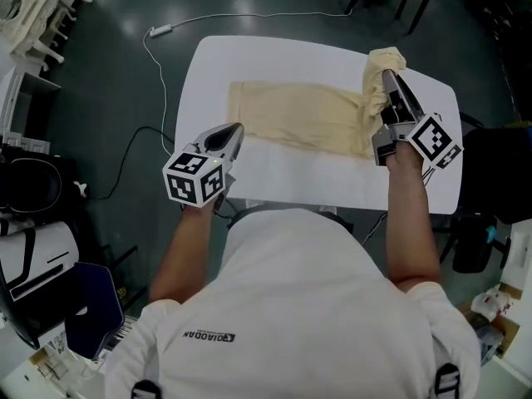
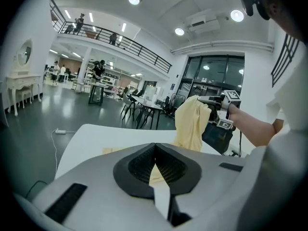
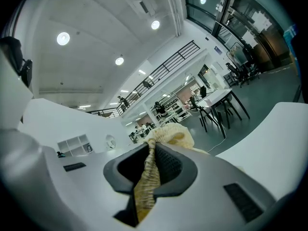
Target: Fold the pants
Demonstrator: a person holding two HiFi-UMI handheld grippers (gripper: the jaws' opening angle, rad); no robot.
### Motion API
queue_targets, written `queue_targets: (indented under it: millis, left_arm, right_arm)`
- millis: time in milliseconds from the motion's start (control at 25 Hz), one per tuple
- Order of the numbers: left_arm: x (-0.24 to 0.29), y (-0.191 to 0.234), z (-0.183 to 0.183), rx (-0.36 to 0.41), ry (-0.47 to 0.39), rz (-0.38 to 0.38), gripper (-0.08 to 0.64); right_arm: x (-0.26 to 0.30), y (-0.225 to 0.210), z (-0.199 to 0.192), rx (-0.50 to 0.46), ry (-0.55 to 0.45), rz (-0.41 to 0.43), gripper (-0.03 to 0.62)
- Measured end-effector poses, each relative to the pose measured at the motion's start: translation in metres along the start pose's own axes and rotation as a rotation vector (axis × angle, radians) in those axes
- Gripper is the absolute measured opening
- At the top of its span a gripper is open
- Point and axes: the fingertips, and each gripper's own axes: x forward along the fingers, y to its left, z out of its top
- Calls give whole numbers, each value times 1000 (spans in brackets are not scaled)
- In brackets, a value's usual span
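Pale yellow pants (image 1: 303, 119) lie lengthwise across the white table (image 1: 274, 177). Their right end is lifted off the table. My right gripper (image 1: 386, 77) is shut on that raised end, and bunched fabric (image 3: 153, 146) fills the gap between its jaws. From the left gripper view, the lifted cloth (image 2: 191, 124) hangs down from the right gripper (image 2: 216, 102). My left gripper (image 1: 239, 131) hovers at the table's front left, just short of the pants' left end. Its jaws meet at the tips (image 2: 157, 144) with nothing between them.
A white cable with a power strip (image 1: 158, 32) lies on the dark floor beyond the table's left side. A black bag (image 1: 490, 165) stands by the table's right edge. Shelving and boxes (image 1: 33, 181) crowd the left. Dark tables and chairs (image 2: 144, 109) stand further off.
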Motion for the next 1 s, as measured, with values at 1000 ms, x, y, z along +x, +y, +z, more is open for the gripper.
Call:
queue_targets:
  millis: [1000]
  left_arm:
    - [-33, 69, -20, -45, 16, 9, 28]
  right_arm:
    - [94, 69, -120, -93, 177, -64, 63]
